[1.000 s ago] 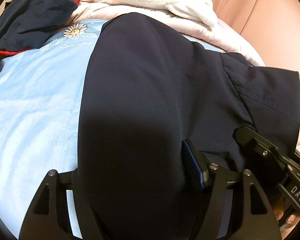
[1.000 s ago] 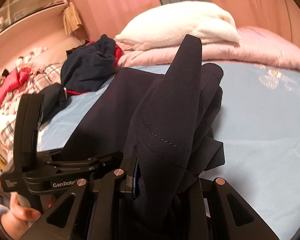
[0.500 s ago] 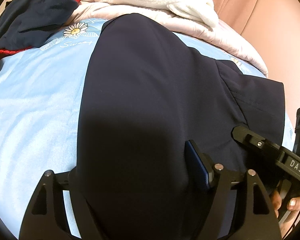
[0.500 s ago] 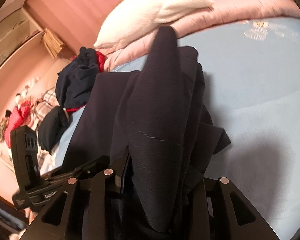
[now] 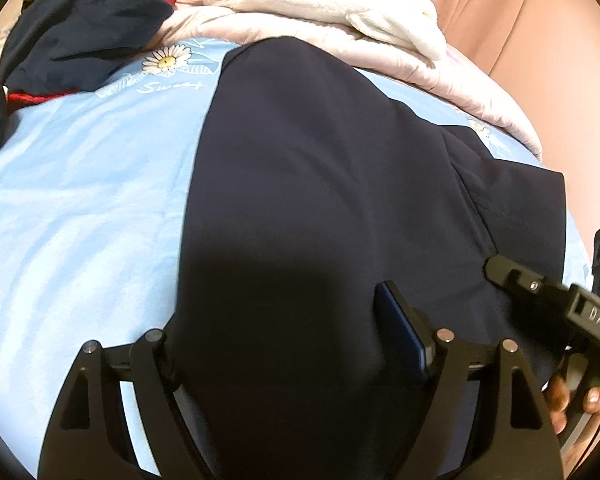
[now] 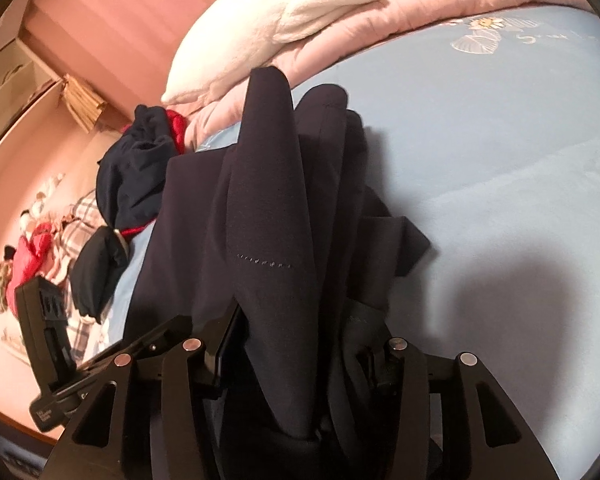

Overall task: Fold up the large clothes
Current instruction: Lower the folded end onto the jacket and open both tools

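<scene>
The navy garment (image 5: pixel 324 208) lies spread over the light blue bed sheet (image 5: pixel 80 200), stretching away from the left claw (image 5: pixel 284 344) toward the pink quilt (image 5: pixel 420 68) and the white fleece blanket (image 5: pixel 320 0) piled beyond it. The near end of the cloth runs between the left claw's two fingers, whose jaws stand wide and are opening; the blue pad of the finger on the right (image 5: pixel 400 332) rests along the fabric, while the other finger is largely hidden under the cloth, so a firm pinch cannot be told. Just to the right of this claw, the black tip of the right claw (image 5: pixel 512 276) lies on the garment's sleeve end, with a hand (image 5: pixel 572 396) gripping its handle.

In the right wrist view, a bunched, upright fold of the same garment (image 6: pixel 276 240) rises straight ahead of the right claw (image 6: pixel 300 344) and drapes down between its fingers. These jaws are opening, and the pads appear to have let go of the cloth. To the left of this claw sits the left claw's body (image 6: pixel 48 320), and farther off a heap of dark and red clothes (image 6: pixel 140 168) on the bed.
</scene>
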Available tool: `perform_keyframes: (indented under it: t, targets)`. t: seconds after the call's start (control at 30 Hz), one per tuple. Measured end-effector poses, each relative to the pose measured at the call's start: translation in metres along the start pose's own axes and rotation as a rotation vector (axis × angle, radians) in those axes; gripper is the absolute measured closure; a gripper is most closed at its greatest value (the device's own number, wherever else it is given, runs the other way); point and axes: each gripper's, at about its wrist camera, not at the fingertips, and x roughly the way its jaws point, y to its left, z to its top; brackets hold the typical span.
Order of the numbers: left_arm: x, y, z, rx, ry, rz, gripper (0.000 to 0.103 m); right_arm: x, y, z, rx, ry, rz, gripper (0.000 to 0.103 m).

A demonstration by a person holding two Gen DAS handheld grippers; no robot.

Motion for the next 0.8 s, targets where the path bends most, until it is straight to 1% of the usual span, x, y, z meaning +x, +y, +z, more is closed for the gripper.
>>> perform_keyframes:
  t: [0.13,0.33,0.37,0.43,0.57,0.63,0.7,0.8]
  targets:
    - [-0.01,-0.002,-0.009,0.029,-0.019,0.039,0.022,-0.008,0.003,-0.003,-0.032,-0.018,-0.042,0.055]
    - [-0.021,0.001,-0.021,0.042,-0.019,0.049,0.022,-0.018,0.001,-0.002,-0.034,-0.041,-0.089,0.053]
    - [-0.024,0.001,-0.023,0.041,-0.019,0.049,0.022,-0.02,0.001,-0.003,-0.034,-0.045,-0.098,0.051]
    - [-0.027,0.003,-0.025,0.04,-0.013,0.048,0.022,-0.024,0.002,-0.005,-0.041,-0.057,-0.139,0.05]
    - [-0.035,0.004,-0.034,0.055,-0.007,0.056,0.022,-0.039,0.012,-0.01,-0.116,-0.114,-0.255,0.05]
    - [-0.04,0.003,-0.04,0.058,-0.004,0.058,0.022,-0.047,0.015,-0.011,-0.133,-0.14,-0.284,0.05]
    - [-0.046,0.003,-0.045,0.061,-0.002,0.058,0.022,-0.056,0.019,-0.014,-0.159,-0.165,-0.298,0.05]
    - [-0.056,0.0,-0.054,0.07,-0.004,0.05,0.023,-0.067,0.035,-0.024,-0.24,-0.186,-0.267,0.05]
